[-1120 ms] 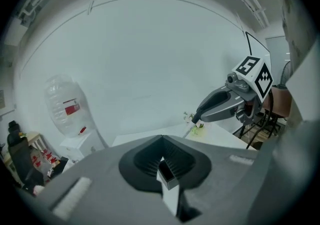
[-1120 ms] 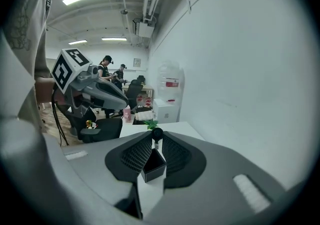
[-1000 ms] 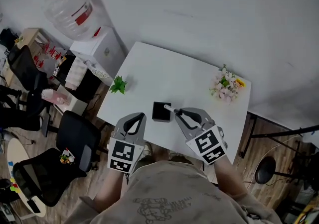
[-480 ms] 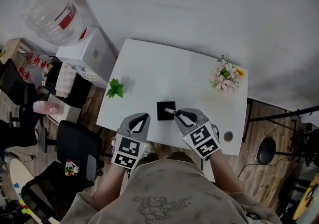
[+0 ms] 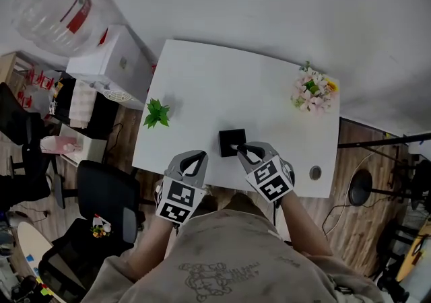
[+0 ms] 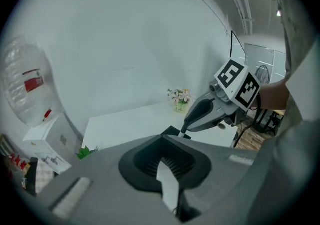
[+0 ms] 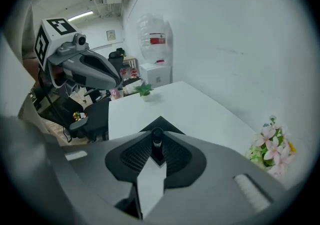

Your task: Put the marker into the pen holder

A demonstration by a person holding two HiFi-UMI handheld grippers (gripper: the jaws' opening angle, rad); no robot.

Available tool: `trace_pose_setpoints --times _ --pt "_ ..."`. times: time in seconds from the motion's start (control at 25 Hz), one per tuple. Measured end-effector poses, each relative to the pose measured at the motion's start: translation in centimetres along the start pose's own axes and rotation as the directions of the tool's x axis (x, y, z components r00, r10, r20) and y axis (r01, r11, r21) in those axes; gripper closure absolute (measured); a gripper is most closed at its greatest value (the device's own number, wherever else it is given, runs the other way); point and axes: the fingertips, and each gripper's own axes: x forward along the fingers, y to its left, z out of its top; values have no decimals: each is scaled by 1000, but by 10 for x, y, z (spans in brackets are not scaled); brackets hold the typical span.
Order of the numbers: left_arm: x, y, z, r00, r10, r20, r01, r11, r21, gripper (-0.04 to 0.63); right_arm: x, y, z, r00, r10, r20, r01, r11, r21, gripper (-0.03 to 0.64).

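The black square pen holder [image 5: 231, 141] stands near the front edge of the white table [image 5: 229, 93]. My right gripper [image 5: 241, 149] is shut on the marker [image 7: 157, 141], right beside the holder's near right corner. The marker looks dark and I see it end-on between the pads, with the holder [image 7: 160, 122] just beyond it. My left gripper [image 5: 196, 155] hangs at the table's front edge, left of the holder, jaws together and nothing between them. In the left gripper view the right gripper [image 6: 186, 128] points down at the holder [image 6: 172, 131].
A small green plant [image 5: 157, 114] sits at the table's left edge and a pot of pink flowers [image 5: 313, 91] at the far right corner. A round cable hole [image 5: 315, 173] is at the front right. A water dispenser [image 5: 101, 59] and black chairs [image 5: 104, 194] stand left of the table.
Both grippers have sunk towards the table. The right one has carried the marker closer to the pen holder; the left has dropped to the front edge.
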Motion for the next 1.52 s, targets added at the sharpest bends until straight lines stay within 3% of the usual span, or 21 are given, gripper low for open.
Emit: trace_pose_setpoints --times 0.4,0.72,1.16,1.32,1.52 --pt "1 10 -20 999 16 -29 -18 998 -61 595 23 3 -31 995 -15 -97 19 999 35 522" --pt "-5 7 -23 998 49 -44 -52 996 -67 595 20 1 -31 996 -8 -87 11 999 34 486" --pt "-22 11 20 993 111 44 -111 994 0 595 -39 -19 22 989 -107 99 107 994 4 535" --pt "-37 11 42 987 128 96 -132 991 34 595 -79 -22 57 965 -136 226 136 991 14 549" --pt "-60 12 76 970 160 184 -174 983 62 595 -129 -25 94 913 -176 368 178 984 29 574"
